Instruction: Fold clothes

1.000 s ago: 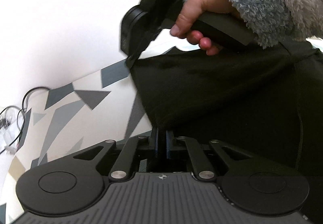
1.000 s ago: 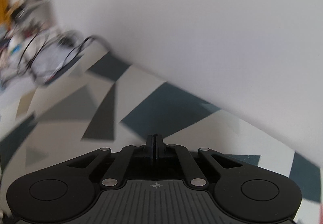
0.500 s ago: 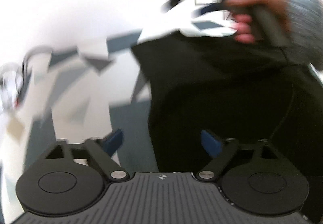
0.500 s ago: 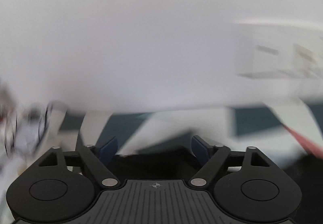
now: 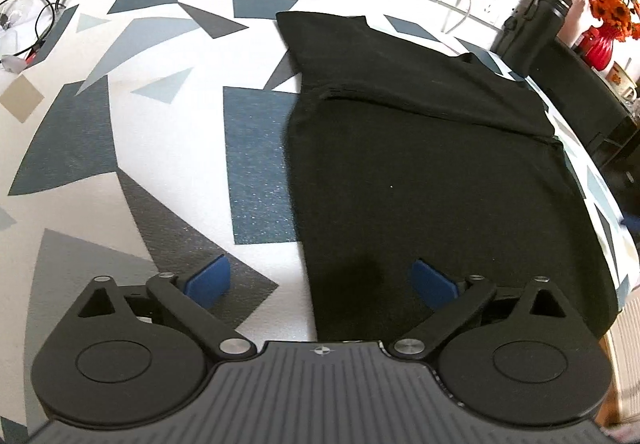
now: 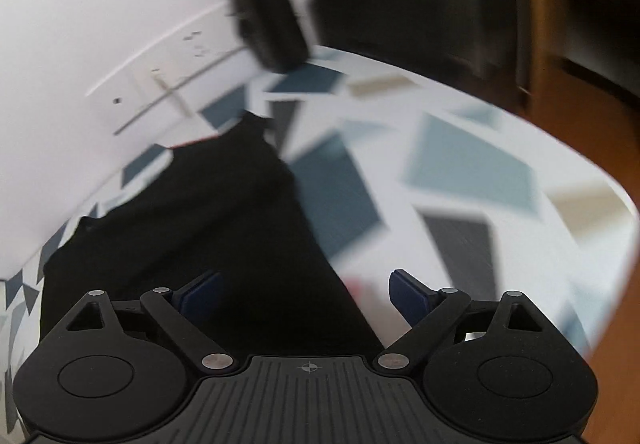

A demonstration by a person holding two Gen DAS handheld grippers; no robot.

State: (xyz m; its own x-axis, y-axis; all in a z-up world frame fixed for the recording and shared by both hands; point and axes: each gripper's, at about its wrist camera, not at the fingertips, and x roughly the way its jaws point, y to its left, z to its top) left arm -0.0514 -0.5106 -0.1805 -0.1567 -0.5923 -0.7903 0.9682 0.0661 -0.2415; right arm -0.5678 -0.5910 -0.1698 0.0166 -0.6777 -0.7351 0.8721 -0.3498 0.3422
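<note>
Left wrist view: left gripper (image 5: 320, 282) wide, jaws just been opening, nothing gripped. Black garment (image 5: 440, 171) lies folded flat on patterned table (image 5: 160, 123), centre-right of frame; its left edge runs between the pads.

Right wrist view, blurred: right gripper (image 6: 306, 294) wide, just been opening, empty. Garment (image 6: 200, 211) lower left; bottle (image 6: 264, 3) top centre.

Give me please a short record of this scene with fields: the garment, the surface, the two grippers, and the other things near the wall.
garment: black garment, lying flat, one fold across its far part
surface: table with grey and blue geometric pattern
left gripper: jaws just opened wide, nothing between the pads, above the garment's near left edge
right gripper: jaws just opened, nothing gripped, above the garment's edge; view blurred
near wall: black bottle, red vase with orange flowers, cables at far left
</note>
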